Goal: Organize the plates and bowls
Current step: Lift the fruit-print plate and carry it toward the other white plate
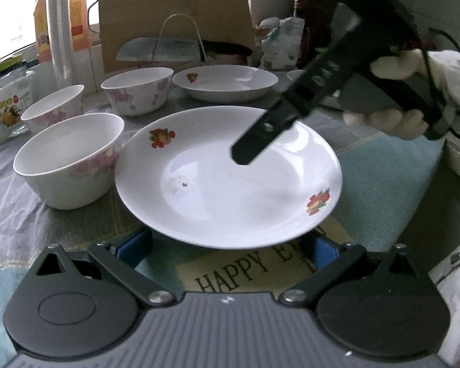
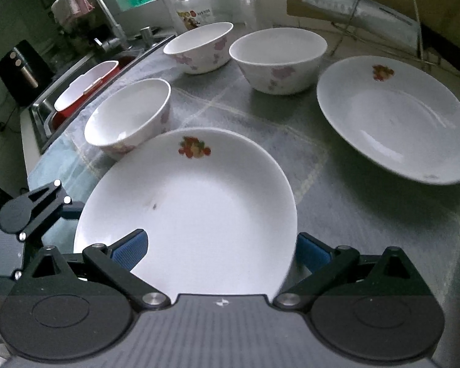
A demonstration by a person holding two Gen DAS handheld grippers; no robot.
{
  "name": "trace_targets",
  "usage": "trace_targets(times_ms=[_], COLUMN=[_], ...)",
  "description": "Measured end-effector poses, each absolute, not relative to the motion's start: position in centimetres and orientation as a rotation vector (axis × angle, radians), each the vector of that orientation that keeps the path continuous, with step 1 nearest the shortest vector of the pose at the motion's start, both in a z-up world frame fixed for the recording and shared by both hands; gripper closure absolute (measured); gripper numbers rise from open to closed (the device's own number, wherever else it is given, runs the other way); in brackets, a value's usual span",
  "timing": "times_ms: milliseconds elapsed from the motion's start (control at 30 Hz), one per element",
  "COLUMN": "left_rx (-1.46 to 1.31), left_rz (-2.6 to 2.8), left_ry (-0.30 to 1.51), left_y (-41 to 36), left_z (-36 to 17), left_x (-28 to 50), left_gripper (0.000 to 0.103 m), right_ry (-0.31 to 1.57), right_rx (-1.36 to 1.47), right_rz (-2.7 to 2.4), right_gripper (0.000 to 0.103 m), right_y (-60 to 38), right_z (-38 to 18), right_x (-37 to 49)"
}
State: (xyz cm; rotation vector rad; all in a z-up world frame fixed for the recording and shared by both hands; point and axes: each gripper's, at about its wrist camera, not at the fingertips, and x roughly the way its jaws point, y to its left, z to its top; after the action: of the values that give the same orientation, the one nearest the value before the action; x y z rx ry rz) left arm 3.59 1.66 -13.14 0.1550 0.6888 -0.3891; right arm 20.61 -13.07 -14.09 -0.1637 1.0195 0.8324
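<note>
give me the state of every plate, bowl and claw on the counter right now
near plate: upright, empty, small dark speck inside, between both claws
far plate: upright, empty, on the cloth, untouched
three bowls: upright, empty, apart, unstacked
left claw: open, pads either side of the near plate's rim
right claw: open, one pad over the plate, one outside its rim
wire rack: standing, no dishes in it

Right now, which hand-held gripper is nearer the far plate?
Right. The right hand-held gripper straddles the near plate's rim, far plate ahead-right; the left hand-held gripper sits across the near plate from it.
</note>
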Motion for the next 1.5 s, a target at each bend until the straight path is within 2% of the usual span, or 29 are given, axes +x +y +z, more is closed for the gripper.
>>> trace_targets(times_ms=[500,867,1100,1233,1500], left_rx=[0.195,0.223,0.252,0.255,0.266], left_rz=[-0.481,-0.499,-0.513,-0.522,-0.525], left_ry=[0.681,0.716,0.732,0.740,0.757], left_y=[3.0,3.0,2.7,2.5,2.6], left_z=[-12.9,-12.5,-12.3,-12.1,-11.9], left_x=[4.4,4.9,5.3,5.3,5.5], left_gripper=[0.000,0.000,0.001,0.001,0.001], right_ry=[1.124,1.175,1.188,1.195,1.233], right_rx=[-0.172,-0.125,-0.142,-0.161,-0.192], right_rz=[0.944,0.973,0.973,0.953,0.943], right_gripper=[0.001,0.017,0.018,0.024,0.024], right_y=[-11.5,-12.7,-12.6,-12.5,-12.1], right_z=[-13.7,-13.2,-13.0,-12.9,-12.8], right_x=[23.5,25.1,25.2,25.3,25.2])
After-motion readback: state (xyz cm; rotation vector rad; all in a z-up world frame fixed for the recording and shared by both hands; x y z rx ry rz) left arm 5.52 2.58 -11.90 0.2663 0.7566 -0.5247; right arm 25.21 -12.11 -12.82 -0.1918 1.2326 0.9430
